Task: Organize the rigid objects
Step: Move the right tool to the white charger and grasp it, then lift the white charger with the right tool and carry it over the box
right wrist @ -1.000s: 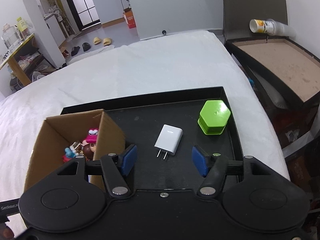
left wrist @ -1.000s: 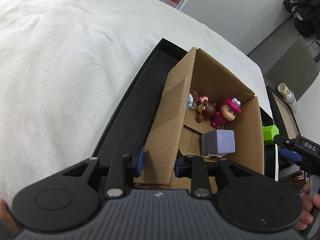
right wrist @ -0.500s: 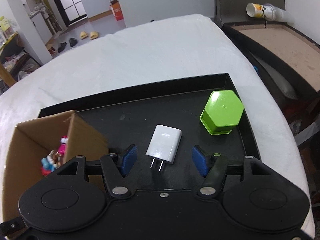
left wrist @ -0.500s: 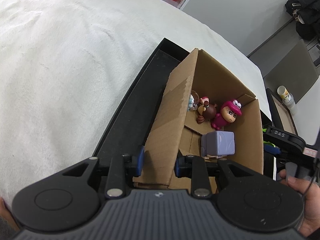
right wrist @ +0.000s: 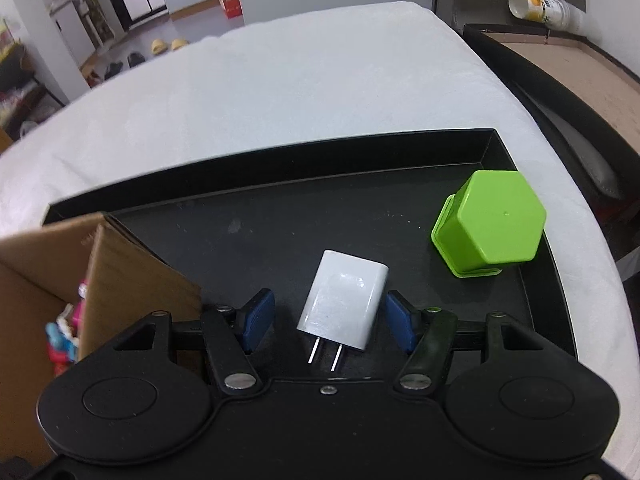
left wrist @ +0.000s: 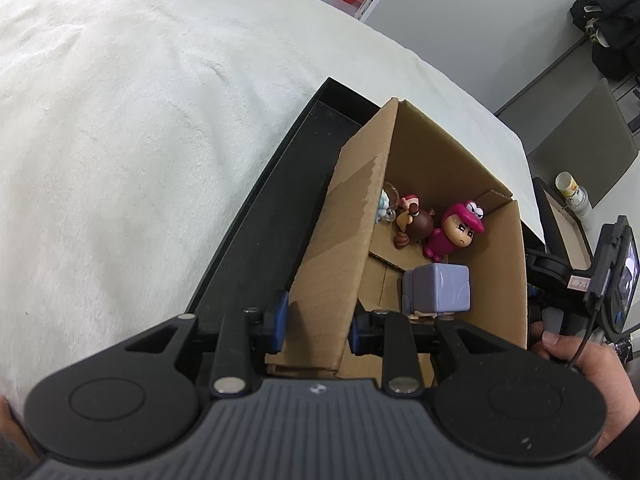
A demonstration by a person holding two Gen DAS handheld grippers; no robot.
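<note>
A cardboard box (left wrist: pixel 460 168) stands in a black tray (left wrist: pixel 256 216) on a white cloth. In it lie a pink figurine (left wrist: pixel 456 230), a brown figurine (left wrist: pixel 416 222) and a lavender cube toy (left wrist: pixel 438 288). My left gripper (left wrist: pixel 318 322) is shut on the box's left wall (left wrist: pixel 340 240). In the right wrist view, a white charger plug (right wrist: pixel 344 300) lies on the tray (right wrist: pixel 280 216), between the open fingers of my right gripper (right wrist: pixel 326 322). A green hexagonal container (right wrist: pixel 490 228) stands at the tray's right. The box (right wrist: pixel 120 272) shows at the left.
The right gripper and the hand holding it show at the right edge of the left wrist view (left wrist: pixel 592 284). A dark case with a brown inside (right wrist: pixel 560 64) and a paper cup (right wrist: pixel 536 4) sit beyond the cloth's right edge.
My right gripper has moved forward and down over the tray, so the charger plug now lies between its fingers. The left gripper keeps its hold on the box wall.
</note>
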